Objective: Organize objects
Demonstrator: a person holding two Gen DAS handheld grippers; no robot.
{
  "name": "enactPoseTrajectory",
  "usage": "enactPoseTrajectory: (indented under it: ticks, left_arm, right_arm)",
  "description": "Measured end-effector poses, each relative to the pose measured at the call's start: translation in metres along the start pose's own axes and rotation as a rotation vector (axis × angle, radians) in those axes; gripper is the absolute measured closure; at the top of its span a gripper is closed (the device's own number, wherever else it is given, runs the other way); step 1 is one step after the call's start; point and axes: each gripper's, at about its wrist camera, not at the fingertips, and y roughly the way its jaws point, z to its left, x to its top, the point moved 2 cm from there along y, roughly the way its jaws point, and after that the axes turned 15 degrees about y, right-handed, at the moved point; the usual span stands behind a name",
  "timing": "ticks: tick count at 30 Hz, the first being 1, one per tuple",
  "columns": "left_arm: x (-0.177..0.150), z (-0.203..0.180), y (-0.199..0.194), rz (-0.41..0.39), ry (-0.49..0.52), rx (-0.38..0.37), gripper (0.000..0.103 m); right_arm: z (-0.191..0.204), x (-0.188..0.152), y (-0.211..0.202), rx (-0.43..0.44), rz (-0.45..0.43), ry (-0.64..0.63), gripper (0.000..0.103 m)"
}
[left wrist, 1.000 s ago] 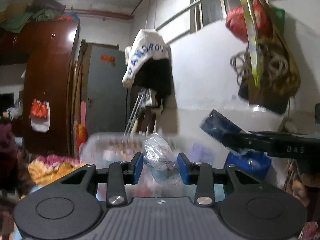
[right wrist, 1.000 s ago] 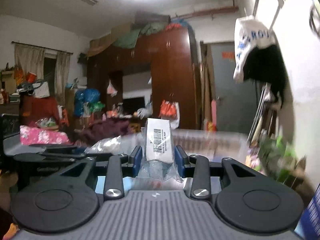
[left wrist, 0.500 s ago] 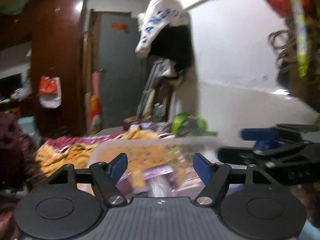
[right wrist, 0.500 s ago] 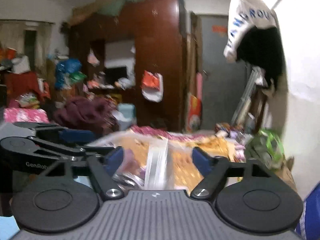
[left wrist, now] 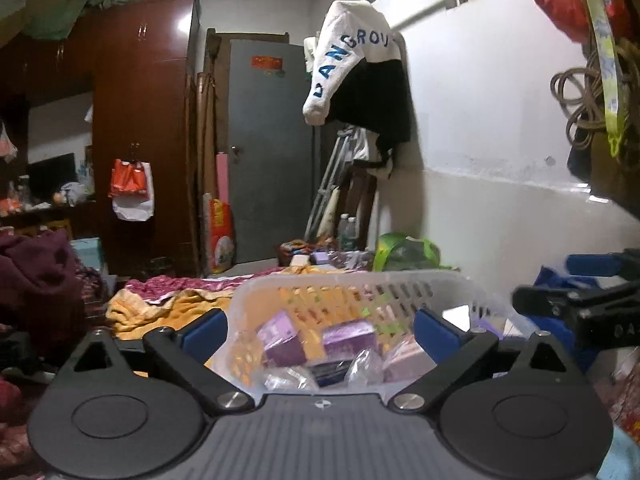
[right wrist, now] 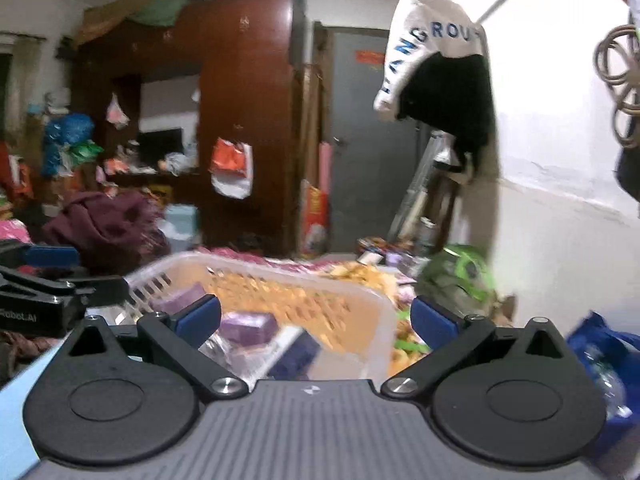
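the left gripper (left wrist: 320, 330) stood with its blue-padded jaws spread wide and nothing between them, poised just over the near rim of a translucent slotted basket (left wrist: 400, 280). straight ahead at 12 o'clock, inside the basket, lay purple boxes (left wrist: 280, 338), a dark blue packet (left wrist: 330, 372) and crinkled clear plastic bags (left wrist: 362, 366), all packed close together on the basket floor. at 3 o'clock the other gripper's black arm and blue pad showed just beside the basket's right end.

the right gripper (right wrist: 316, 318) was likewise wide apart and empty, hanging over the same basket (right wrist: 376, 300), whose contents were blurred; a purple box (right wrist: 250, 326) sat at 11 o'clock near the left pad and a dark blue box (right wrist: 298, 354) at 12 o'clock. a green bag (right wrist: 460, 280) lay at 2 o'clock beyond the basket, near the white wall.

behind the basket, an orange patterned blanket (left wrist: 160, 308) spread at 10 o'clock, with a dark wooden wardrobe (left wrist: 140, 140) and a grey door (left wrist: 268, 148) farther back, and a white lettered garment (left wrist: 352, 56) hung high at 12 o'clock.
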Motion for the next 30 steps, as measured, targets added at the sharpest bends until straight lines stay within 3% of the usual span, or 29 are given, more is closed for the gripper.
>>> enactPoseTrajectory:
  ticks: [3,6,17,30]
  left_arm:
    - [-0.002,-0.006,-0.004,0.01,0.035,0.0,0.002]
    - [-0.002,-0.013,-0.009,0.016,0.06,-0.006,0.002]
    - [0.0,-0.03,-0.021,0.016,0.08,-0.023,0.002]
    - [-0.003,-0.035,-0.02,0.031,0.075,-0.021,0.002]
  right_arm:
    - [0.007,-0.007,-0.002,-0.042,0.071,-0.098,0.0]
    - [0.009,-0.014,-0.007,-0.062,0.034,-0.13,0.0]
    - [0.0,-0.012,-0.01,0.029,0.086,-0.032,0.0]
    - [-0.007,-0.016,-0.015,0.034,0.077,0.007,0.0]
